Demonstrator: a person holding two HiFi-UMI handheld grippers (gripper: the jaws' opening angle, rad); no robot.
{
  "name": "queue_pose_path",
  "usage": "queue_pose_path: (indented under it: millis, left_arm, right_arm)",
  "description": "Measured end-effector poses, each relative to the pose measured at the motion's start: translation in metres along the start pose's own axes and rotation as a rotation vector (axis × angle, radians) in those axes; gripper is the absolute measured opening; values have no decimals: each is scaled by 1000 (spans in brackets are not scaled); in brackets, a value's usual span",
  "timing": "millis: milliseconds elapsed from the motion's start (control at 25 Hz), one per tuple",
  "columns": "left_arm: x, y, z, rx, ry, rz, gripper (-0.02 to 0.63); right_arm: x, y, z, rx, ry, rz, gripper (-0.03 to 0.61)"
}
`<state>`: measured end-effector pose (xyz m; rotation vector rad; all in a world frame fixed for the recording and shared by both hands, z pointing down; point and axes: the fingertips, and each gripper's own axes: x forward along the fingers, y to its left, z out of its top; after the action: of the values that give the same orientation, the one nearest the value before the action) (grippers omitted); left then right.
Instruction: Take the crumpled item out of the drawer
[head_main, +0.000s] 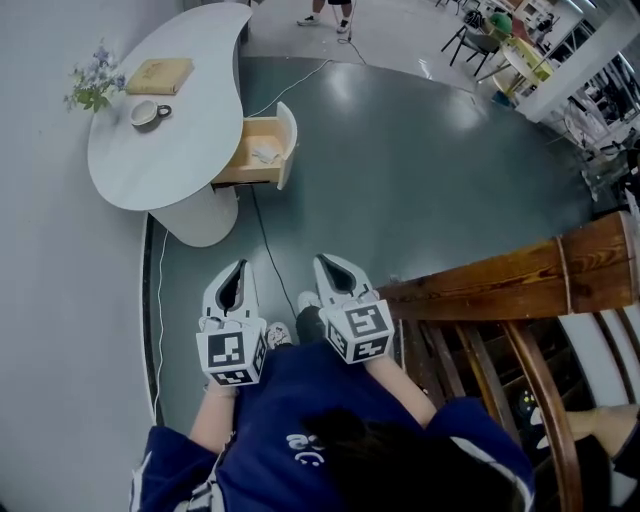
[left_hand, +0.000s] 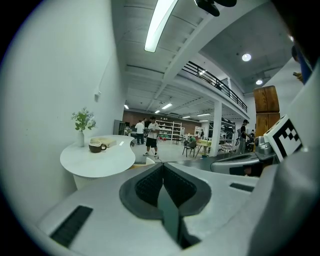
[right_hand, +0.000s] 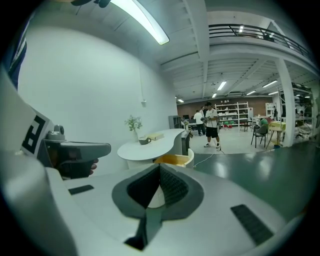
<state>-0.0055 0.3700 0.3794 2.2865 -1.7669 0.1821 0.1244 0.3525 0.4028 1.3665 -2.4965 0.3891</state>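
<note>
Left gripper (head_main: 239, 268) and right gripper (head_main: 325, 263), jaws together and empty, rest near the body. The open drawer (head_main: 288, 140) exposes the crumpled item (head_main: 267, 152), well apart; approach apparently not begun.

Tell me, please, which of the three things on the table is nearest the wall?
The flowers, at the edge beside the wall; the book and cup sit further in.

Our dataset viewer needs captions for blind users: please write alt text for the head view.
A person holds the left gripper and right gripper, both shut, near the body, well short of a white table whose open drawer holds a crumpled item. A cup, book and flowers sit on the table; a wooden chair stands at right.
</note>
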Motion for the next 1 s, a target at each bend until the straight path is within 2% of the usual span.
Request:
queue_pose_path:
  millis: [360,680,1000]
  left_arm:
    - [39,26,7,0,1,56,5]
    - [95,42,15,-17,47,93,5]
    - [165,51,31,-23,57,127,5]
  right_arm:
    - [49,-17,-1,8,27,36,6]
    - [111,-51,23,11,41,77,6]
    - [180,-96,47,14,50,125,6]
